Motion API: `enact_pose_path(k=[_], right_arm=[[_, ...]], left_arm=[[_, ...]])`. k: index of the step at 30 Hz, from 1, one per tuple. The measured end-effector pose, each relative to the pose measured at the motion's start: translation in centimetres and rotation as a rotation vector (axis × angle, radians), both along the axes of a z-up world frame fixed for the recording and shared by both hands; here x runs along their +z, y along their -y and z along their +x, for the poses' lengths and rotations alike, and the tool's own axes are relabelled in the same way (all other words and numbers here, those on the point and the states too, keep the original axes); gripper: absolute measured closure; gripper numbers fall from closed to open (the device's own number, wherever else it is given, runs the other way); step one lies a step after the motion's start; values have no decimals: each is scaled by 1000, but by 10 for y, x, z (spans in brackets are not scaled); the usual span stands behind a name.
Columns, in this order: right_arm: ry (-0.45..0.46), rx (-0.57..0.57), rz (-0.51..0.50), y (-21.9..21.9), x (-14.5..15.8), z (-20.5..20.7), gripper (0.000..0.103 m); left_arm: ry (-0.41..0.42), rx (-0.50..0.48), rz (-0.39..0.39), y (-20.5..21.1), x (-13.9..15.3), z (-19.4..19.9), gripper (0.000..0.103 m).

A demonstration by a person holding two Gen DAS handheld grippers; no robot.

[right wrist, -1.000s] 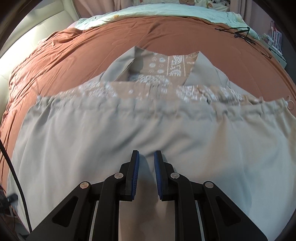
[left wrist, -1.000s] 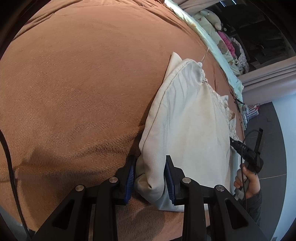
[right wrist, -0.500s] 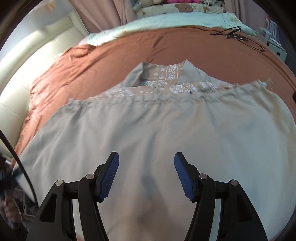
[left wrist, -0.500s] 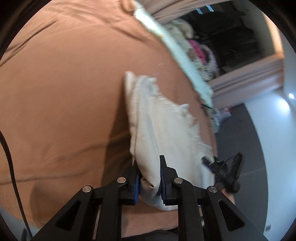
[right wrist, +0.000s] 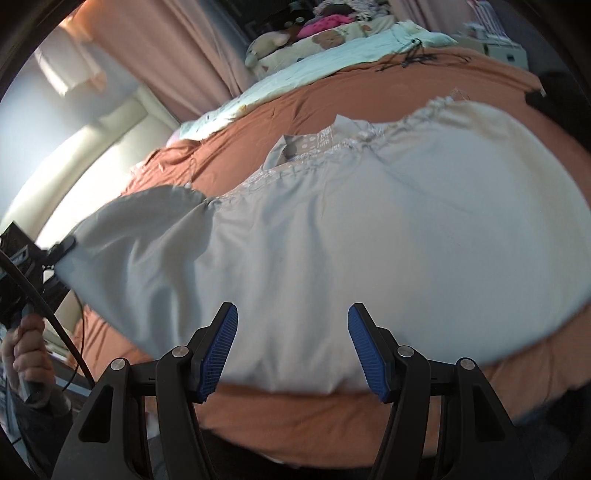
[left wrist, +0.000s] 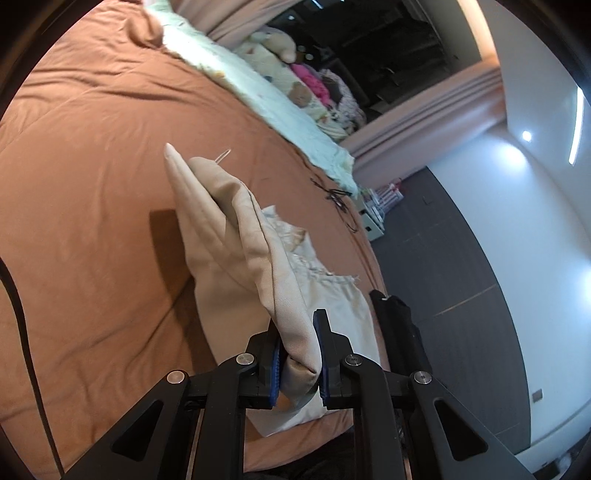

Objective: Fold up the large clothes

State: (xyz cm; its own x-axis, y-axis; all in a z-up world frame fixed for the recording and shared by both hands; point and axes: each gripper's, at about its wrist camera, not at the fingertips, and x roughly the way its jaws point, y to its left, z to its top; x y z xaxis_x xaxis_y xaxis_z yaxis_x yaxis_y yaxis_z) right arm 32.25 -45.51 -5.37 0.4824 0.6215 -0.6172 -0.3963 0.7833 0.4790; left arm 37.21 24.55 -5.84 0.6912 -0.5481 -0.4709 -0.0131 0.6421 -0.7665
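A large cream garment (left wrist: 229, 243) with a lace-trimmed gathered edge lies spread on the orange-brown bedcover (left wrist: 92, 184). My left gripper (left wrist: 296, 325) is shut on a bunched corner of it and holds that corner up off the bed, so the cloth hangs in a fold. In the right wrist view the garment (right wrist: 351, 229) fills the middle, its left corner raised toward the left gripper (right wrist: 22, 258), which a hand (right wrist: 26, 339) holds. My right gripper (right wrist: 292, 310) stands open just over the garment's near hem, its pads clear of the cloth.
A pale green blanket (left wrist: 280, 107) and soft toys (right wrist: 325, 33) lie along the bed's far side. A black cable (left wrist: 340, 199) rests on the cover near that edge. A cream padded headboard (right wrist: 92, 155) stands at the left. Dark floor (left wrist: 461, 277) lies beyond the bed.
My left gripper closed on the garment's corner and rose, lifting it off the bed. My right gripper opened, let the cloth go and moved sideways along the near hem.
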Motion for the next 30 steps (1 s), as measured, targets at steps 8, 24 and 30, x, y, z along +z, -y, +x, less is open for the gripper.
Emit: enact_pose_path(k=[8, 24, 30], right_arm=[[5, 47, -6, -13, -5, -22, 43], [-69, 162, 134, 32, 12, -9, 45], [-20, 6, 181, 141, 25, 5, 44]], left_arm=[[34, -18, 1, 21, 18, 0, 88], [94, -97, 135, 106, 99, 27, 88], [97, -167, 181, 162, 112, 55, 88]])
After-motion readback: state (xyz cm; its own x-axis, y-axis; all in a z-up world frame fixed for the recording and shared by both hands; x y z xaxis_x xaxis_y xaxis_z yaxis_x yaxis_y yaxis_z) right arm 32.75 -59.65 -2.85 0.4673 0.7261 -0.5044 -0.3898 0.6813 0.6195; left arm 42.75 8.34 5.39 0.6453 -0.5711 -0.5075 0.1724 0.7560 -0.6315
